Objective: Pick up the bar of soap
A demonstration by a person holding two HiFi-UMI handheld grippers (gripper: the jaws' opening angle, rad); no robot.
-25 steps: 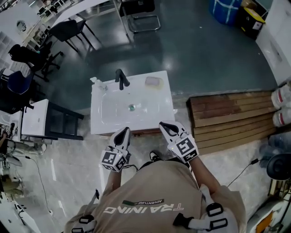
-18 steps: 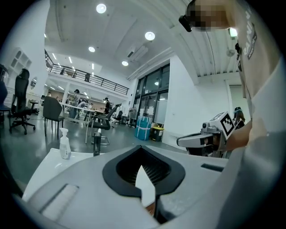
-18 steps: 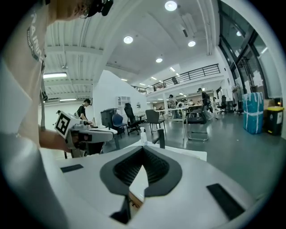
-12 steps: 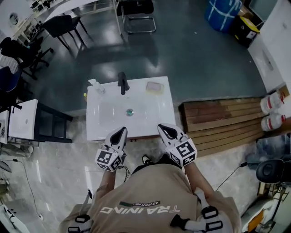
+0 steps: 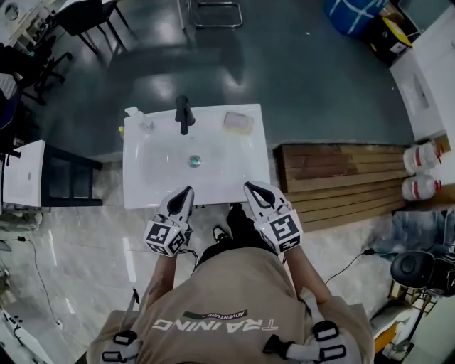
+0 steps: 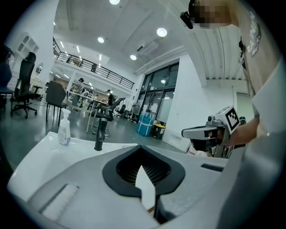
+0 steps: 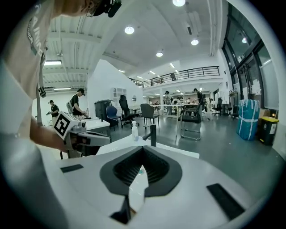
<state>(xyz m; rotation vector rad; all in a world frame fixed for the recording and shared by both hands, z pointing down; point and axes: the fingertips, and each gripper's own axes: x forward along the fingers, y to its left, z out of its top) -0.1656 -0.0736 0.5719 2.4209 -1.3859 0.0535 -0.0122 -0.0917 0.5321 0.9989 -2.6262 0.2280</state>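
The pale pink bar of soap (image 5: 238, 122) lies on the back right corner of the white sink (image 5: 153, 186), right of the black faucet (image 5: 183, 114). My left gripper (image 5: 186, 193) and right gripper (image 5: 250, 189) hover side by side at the sink's front edge, both shut and empty, well short of the soap. In the left gripper view my left gripper (image 6: 145, 193) points past the faucet (image 6: 99, 133) and a soap dispenser bottle (image 6: 64, 129). My right gripper (image 7: 136, 188) faces the faucet (image 7: 152, 134) too. Neither gripper view shows the soap.
A clear dispenser bottle (image 5: 135, 116) stands at the sink's back left. A wooden pallet (image 5: 341, 181) lies right of the sink, with white jugs (image 5: 419, 170) beyond it. A black-framed side table (image 5: 43, 178) stands to the left, and chairs (image 5: 85, 18) at the back.
The person has stepped closer to the sink, so both grippers now reach its front edge. Both stay shut and empty.
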